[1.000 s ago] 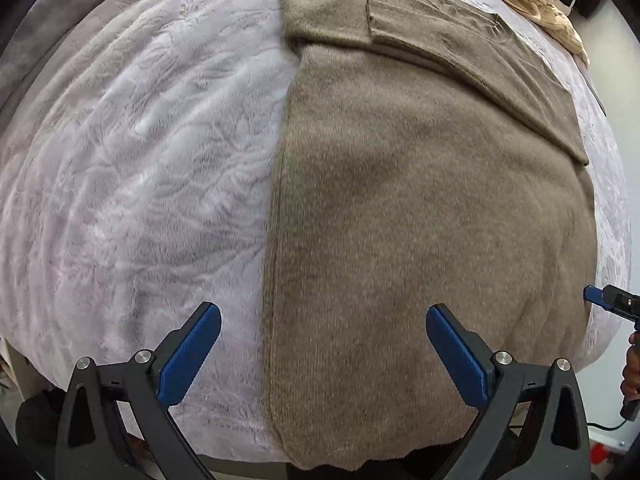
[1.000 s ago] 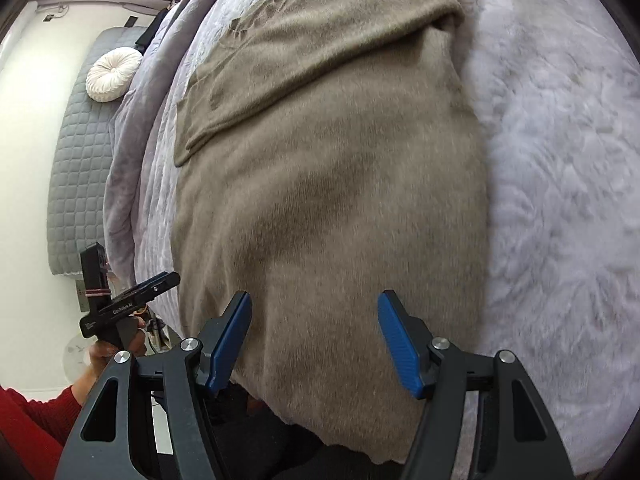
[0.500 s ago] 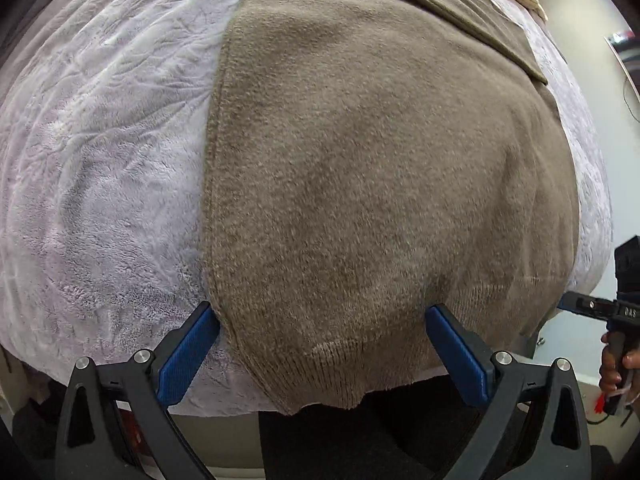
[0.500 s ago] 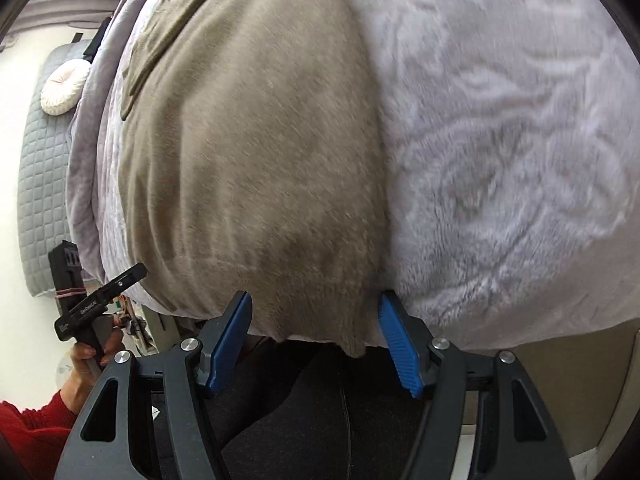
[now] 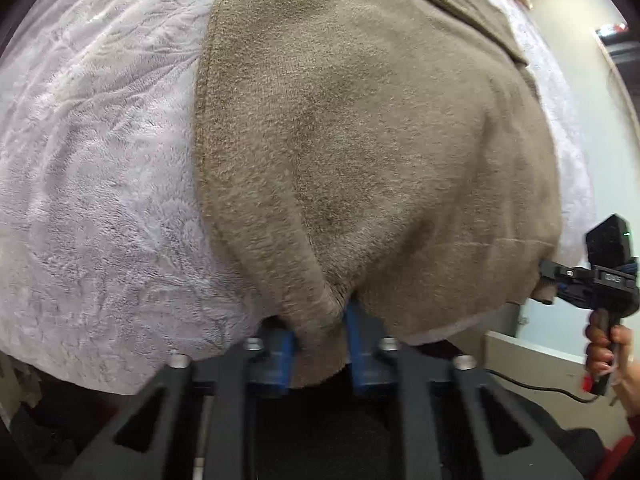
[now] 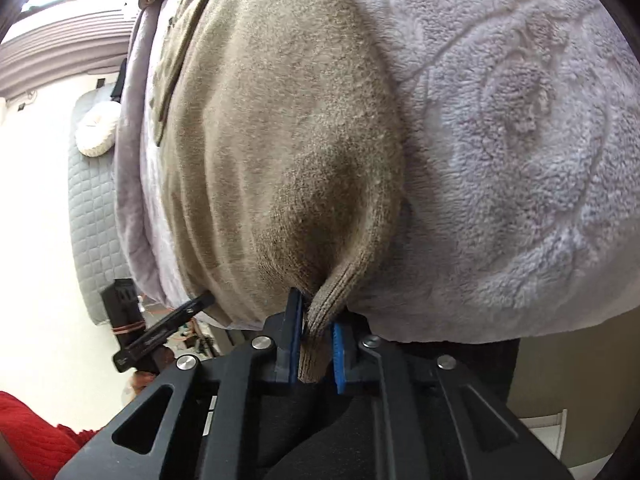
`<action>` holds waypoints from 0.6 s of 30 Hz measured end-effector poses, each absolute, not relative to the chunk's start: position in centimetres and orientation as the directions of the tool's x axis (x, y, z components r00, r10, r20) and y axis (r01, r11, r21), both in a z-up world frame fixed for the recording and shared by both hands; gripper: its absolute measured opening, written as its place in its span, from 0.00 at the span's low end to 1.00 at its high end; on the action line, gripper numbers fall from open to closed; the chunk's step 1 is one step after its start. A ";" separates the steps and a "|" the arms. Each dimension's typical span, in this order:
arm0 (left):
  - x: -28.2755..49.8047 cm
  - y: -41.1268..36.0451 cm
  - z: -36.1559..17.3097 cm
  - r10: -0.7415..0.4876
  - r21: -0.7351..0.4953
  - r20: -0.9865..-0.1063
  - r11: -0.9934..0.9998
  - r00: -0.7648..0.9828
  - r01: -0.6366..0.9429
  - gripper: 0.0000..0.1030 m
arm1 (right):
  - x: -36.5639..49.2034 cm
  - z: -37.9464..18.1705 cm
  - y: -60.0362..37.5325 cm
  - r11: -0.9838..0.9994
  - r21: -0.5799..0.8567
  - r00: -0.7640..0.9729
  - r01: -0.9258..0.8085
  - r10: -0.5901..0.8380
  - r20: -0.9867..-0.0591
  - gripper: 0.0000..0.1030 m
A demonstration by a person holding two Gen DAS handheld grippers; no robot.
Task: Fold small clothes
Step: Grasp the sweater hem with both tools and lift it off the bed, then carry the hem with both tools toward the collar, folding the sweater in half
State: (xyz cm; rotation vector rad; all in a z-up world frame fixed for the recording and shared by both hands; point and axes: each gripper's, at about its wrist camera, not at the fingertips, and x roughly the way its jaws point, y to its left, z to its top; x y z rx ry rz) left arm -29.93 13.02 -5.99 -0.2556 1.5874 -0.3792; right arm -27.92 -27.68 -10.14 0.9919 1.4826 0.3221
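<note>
A: Where does the brown sweater [image 5: 360,140] lie?

B: Flat on the pale fleece blanket [image 5: 100,200], its hem hanging over the blanket's near edge.

A: And the left gripper [image 5: 320,344]?

B: Its jaws have just been closing; the blue pads pinch the hem's left corner.

A: The right gripper [image 6: 316,344]?

B: Likewise just closed, pinching the ribbed right corner at that same blanket edge.

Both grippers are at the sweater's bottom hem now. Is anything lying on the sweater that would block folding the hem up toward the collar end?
Nothing visible does. The left gripper and right gripper are each shut on the sweater hem, and its surface ahead is bare apart from its own folded sleeve.
</note>
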 end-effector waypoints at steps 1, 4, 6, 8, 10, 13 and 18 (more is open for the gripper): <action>-30.0 13.5 -5.5 -0.425 -0.427 -0.904 0.902 -0.055 0.055 0.13 | -27.7 -9.9 -27.8 0.561 0.732 0.146 0.386 0.747 -0.649 0.13; -29.7 14.9 -4.2 -0.517 -0.517 -0.855 0.856 -0.029 -0.003 0.13 | -27.3 -8.8 -27.7 0.487 0.788 0.184 0.377 0.794 -0.579 0.12; -29.3 15.5 -3.2 -0.555 -0.555 -0.832 0.832 -0.001 -0.027 0.13 | -26.3 -7.9 -27.5 0.443 0.822 0.207 0.358 0.820 -0.533 0.12; -28.6 15.9 -2.1 -0.581 -0.582 -0.813 0.812 0.035 -0.039 0.13 | -25.3 -6.9 -27.2 0.409 0.848 0.232 0.338 0.837 -0.496 0.12; -26.6 16.8 -0.9 -0.604 -0.607 -0.794 0.794 0.075 -0.039 0.13 | -23.7 -5.8 -27.0 0.371 0.872 0.264 0.319 0.849 -0.457 0.12; -23.8 17.9 1.0 -0.630 -0.639 -0.763 0.769 0.149 -0.022 0.13 | -21.4 -4.3 -26.9 0.326 0.902 0.305 0.281 0.861 -0.406 0.12; -17.5 18.1 3.0 -0.640 -0.660 -0.723 0.751 0.261 0.014 0.13 | -15.6 -1.3 -28.4 0.268 0.944 0.397 0.190 0.859 -0.324 0.07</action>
